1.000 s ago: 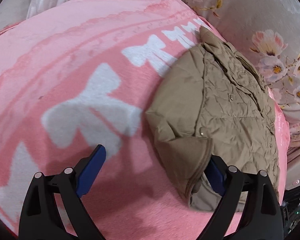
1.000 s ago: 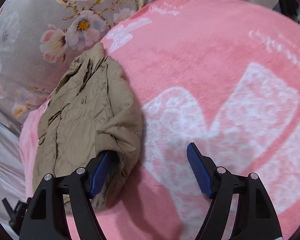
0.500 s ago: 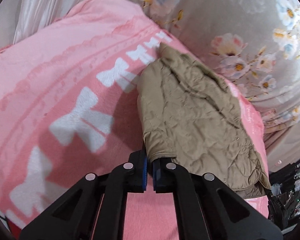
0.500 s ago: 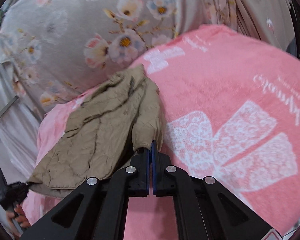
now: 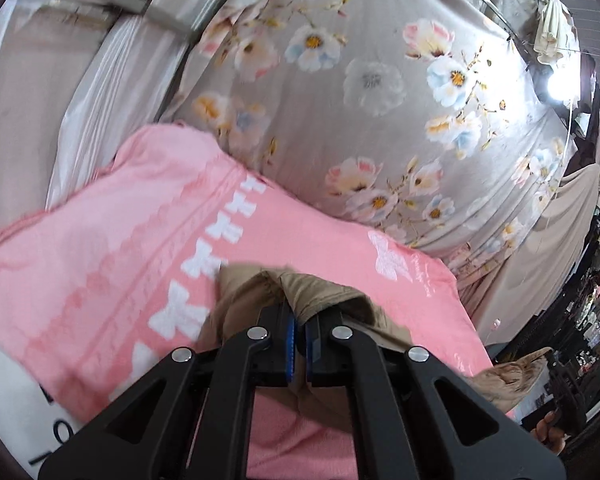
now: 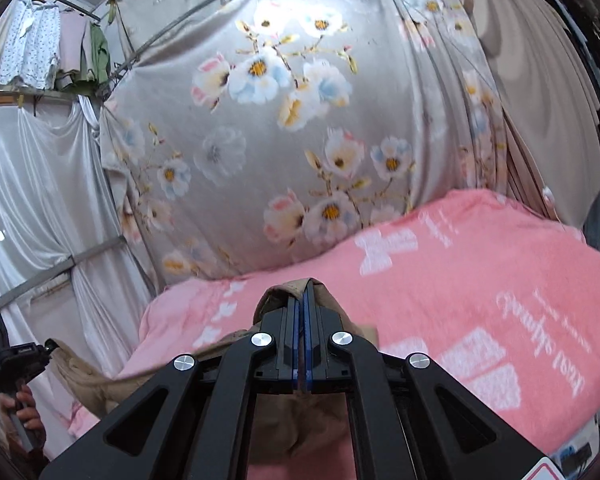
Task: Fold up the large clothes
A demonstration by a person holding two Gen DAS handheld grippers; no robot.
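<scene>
A tan quilted jacket point(image 5: 260, 292) hangs lifted above the pink blanket point(image 5: 100, 248). My left gripper point(image 5: 299, 322) is shut on a fold of it, and the fabric bunches over the blue pads. In the right wrist view my right gripper point(image 6: 302, 300) is shut on another edge of the jacket point(image 6: 276, 294), which drapes down to the left. In each view the other hand-held gripper shows at the frame's edge: the right one point(image 5: 560, 376) with a hand below it, the left one point(image 6: 12, 360) likewise. Most of the jacket is hidden behind the gripper bodies.
A grey floral sheet point(image 6: 280, 120) hangs behind the bed, with white curtains point(image 6: 40, 200) to its left. Clothes hang on a rail point(image 6: 52, 52) high at the left. Dark shelving with goods point(image 5: 596, 320) stands past the bed's right end.
Both grippers went from open beside the flat jacket to shut on its edges. Both have since risen and tilted towards level, lifting the jacket off the blanket.
</scene>
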